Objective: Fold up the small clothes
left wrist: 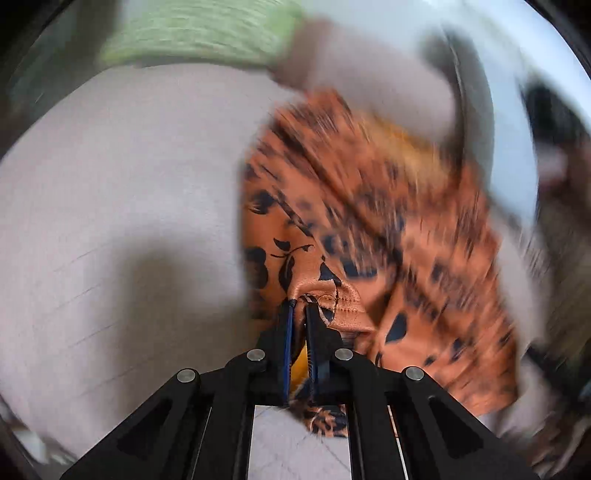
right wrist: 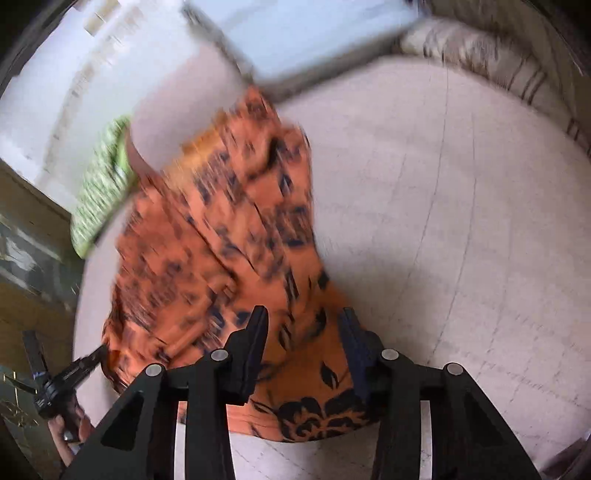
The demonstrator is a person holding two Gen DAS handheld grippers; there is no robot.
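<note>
My left tool (left wrist: pixel 300 308) is matte black, its linkage arms pinned with round silver rivets, blue pads lining thin fingers (left wrist: pixel 289 332). My right tool (right wrist: pixel 303 325) shares that black frame with triangular cut-outs.

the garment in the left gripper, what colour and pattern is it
Orange garment with a dark floral print, sharpest in the left wrist view near the left gripper.

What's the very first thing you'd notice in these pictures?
The bright orange cloth with black flowers, lying crumpled across the middle of the pale sheet. The left gripper pinches a stitched corner of it tight between its fingers, while the right gripper has its fingers apart over the near edge. A blurry green cloth sits at the far side of the sheet.
</note>
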